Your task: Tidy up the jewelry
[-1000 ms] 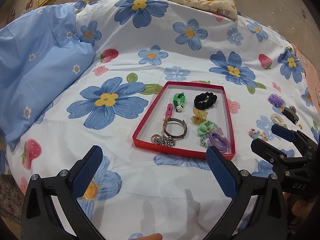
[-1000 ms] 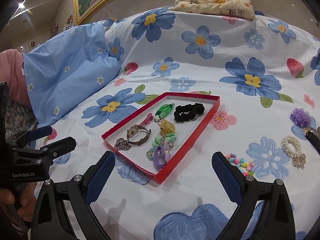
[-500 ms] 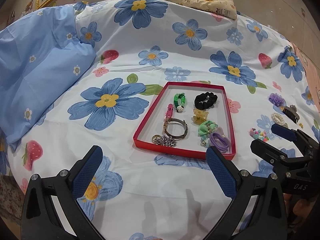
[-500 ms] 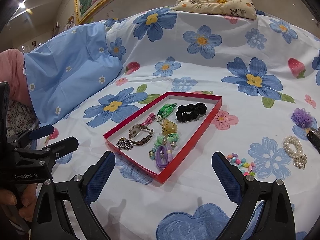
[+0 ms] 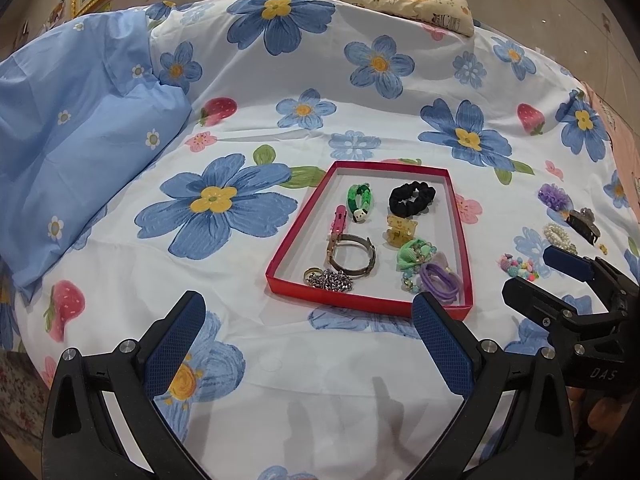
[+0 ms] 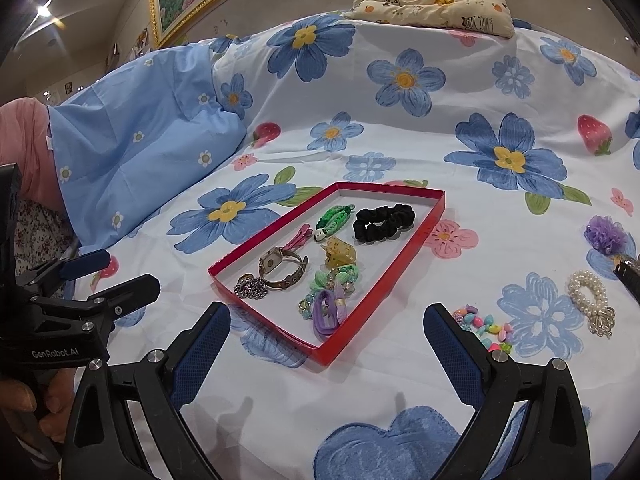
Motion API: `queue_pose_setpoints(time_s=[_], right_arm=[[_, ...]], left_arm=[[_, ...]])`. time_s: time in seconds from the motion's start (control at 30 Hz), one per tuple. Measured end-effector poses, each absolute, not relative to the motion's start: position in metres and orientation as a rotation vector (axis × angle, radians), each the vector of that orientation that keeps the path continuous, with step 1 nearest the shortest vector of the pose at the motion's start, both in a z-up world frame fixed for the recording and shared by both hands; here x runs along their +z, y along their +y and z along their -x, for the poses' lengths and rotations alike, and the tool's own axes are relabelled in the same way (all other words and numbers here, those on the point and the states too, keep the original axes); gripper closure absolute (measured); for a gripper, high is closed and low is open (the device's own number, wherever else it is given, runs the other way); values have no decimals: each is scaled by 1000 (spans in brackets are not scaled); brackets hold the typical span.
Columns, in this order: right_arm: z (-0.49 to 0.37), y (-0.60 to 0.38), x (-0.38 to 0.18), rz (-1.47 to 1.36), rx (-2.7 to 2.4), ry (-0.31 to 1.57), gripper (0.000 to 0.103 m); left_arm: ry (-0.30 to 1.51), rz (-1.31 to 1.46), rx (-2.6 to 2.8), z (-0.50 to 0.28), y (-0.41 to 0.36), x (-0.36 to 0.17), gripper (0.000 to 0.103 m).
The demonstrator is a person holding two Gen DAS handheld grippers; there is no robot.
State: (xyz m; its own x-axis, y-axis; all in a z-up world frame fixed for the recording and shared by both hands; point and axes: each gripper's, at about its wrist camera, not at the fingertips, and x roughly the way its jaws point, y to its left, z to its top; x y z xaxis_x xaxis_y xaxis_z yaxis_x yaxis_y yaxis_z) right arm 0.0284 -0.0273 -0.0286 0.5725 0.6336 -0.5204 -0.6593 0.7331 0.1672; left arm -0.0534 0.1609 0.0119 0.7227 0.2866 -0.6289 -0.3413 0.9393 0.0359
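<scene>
Step in hand: sorting looks partly done; both tools hover empty over the bedspread.
Left gripper: jaws spread wide, holding nothing, just before the tray's near edge.
Red tray: holds chain, watch, pink clip, green bracelet, black scrunchie, yellow claw clip, purple ties.
Right gripper: jaws wide apart, empty.
Loose, right of tray: colourful bead bracelet, pearl scrunchie, purple flower tie.
Next move: probably closing the right gripper on the nearby beads.
</scene>
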Motion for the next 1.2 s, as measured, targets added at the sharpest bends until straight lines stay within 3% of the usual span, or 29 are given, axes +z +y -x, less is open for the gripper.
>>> queue_pose_setpoints(time_s=[1.2], right_arm=[[-31,-31,-30,35,752,599,4]], left_arm=[[698,66,344,48,162,4,0]])
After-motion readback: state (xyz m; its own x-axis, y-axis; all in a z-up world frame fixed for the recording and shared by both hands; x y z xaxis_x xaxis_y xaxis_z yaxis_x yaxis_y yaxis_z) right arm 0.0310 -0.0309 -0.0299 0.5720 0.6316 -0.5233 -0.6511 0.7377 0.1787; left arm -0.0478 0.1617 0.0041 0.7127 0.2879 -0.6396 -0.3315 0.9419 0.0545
